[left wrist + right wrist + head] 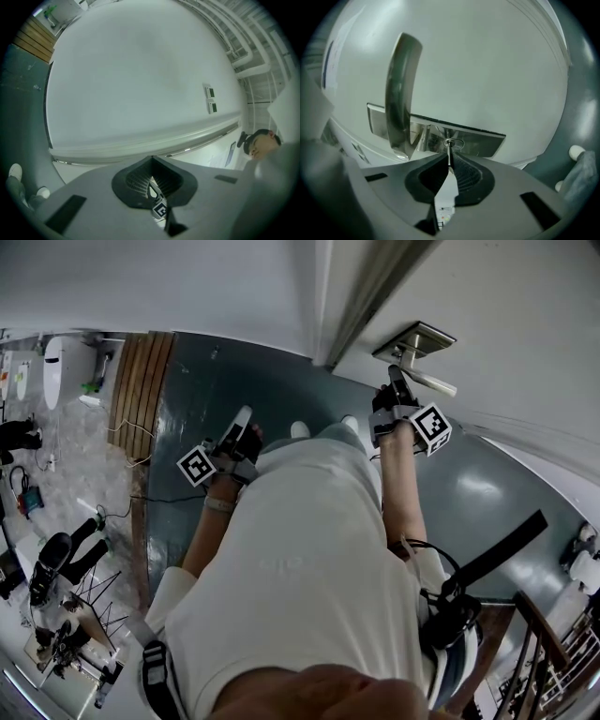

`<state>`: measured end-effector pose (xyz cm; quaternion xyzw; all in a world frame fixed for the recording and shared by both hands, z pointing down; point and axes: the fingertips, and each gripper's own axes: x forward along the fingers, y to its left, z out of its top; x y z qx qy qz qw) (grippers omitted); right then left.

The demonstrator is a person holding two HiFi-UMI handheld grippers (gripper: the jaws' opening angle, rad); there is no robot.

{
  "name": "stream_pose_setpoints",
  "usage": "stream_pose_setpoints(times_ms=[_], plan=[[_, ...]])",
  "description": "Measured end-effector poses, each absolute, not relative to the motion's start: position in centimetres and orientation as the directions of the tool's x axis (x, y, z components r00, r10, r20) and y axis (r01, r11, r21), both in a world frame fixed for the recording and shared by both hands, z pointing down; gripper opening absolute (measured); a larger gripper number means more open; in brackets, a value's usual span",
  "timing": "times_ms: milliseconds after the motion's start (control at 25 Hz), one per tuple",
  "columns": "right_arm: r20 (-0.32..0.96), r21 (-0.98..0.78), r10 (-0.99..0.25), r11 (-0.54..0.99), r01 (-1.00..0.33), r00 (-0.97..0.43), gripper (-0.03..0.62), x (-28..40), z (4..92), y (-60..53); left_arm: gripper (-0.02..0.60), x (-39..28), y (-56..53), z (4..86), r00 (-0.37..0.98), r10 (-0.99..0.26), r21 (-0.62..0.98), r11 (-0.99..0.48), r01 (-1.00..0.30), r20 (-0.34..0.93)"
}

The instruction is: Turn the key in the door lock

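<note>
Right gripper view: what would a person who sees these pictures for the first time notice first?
The right gripper is closed on a thin key that sits in the metal lock plate, just beside the curved door handle. In the head view, the left gripper is away from that plate, jaws together and empty.

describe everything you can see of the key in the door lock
The key is a thin, silvery metal piece seen edge-on, so its shape and teeth cannot be read. It sticks straight out of the round keyhole in the shiny metal lock plate, near the base of the lever handle. The right gripper is shut on its head, with dark ribbed pads pressing both flat sides.
</note>
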<state>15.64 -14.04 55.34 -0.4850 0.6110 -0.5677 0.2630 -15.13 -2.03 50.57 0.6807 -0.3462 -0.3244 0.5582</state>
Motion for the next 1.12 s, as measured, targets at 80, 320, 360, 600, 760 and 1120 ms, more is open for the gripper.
stream_pose_setpoints(times_ms=[80,320,360,600,760,1120], plan=[[0.207,-0.968,-0.896,-0.131,-0.212,-0.392,0.042,15.5,55.3,-14.0,0.008,-15.1,-2.0,50.6,0.55,-0.834,0.984,-0.137,-0.115,-0.052],[0.036,-0.973,-0.935,-0.113,0.199,-0.352,0.041,15.8,55.8,-14.0,0.008,-15.1,-2.2,50.5,0.544,-0.838,0.984,-0.132,-0.119,-0.046],[0.0,-0.958,-0.942,-0.096,0.27,-0.335,0.041,15.9,56.1,-13.9,0.008,-15.1,-2.1,50.7,0.544,-0.838,0.985,-0.13,-0.118,-0.046],[-0.168,-0.857,-0.955,0.017,0.516,-0.246,0.041,16.1,57.2,-13.9,0.008,-15.2,-2.3,50.8,0.549,-0.834,0.985,-0.13,-0.112,-0.048],[-0.212,-0.85,-0.948,0.06,0.524,-0.235,0.041,15.9,57.3,-13.8,0.008,-15.4,-2.1,51.1,0.549,-0.834,0.986,-0.129,-0.103,-0.051],[0.071,-0.956,-0.908,0.056,-0.289,-0.412,0.074,17.5,54.4,-11.5,0.008,-15.4,-2.3,51.0,0.545,-0.836,0.99,-0.124,-0.07,-0.066]])
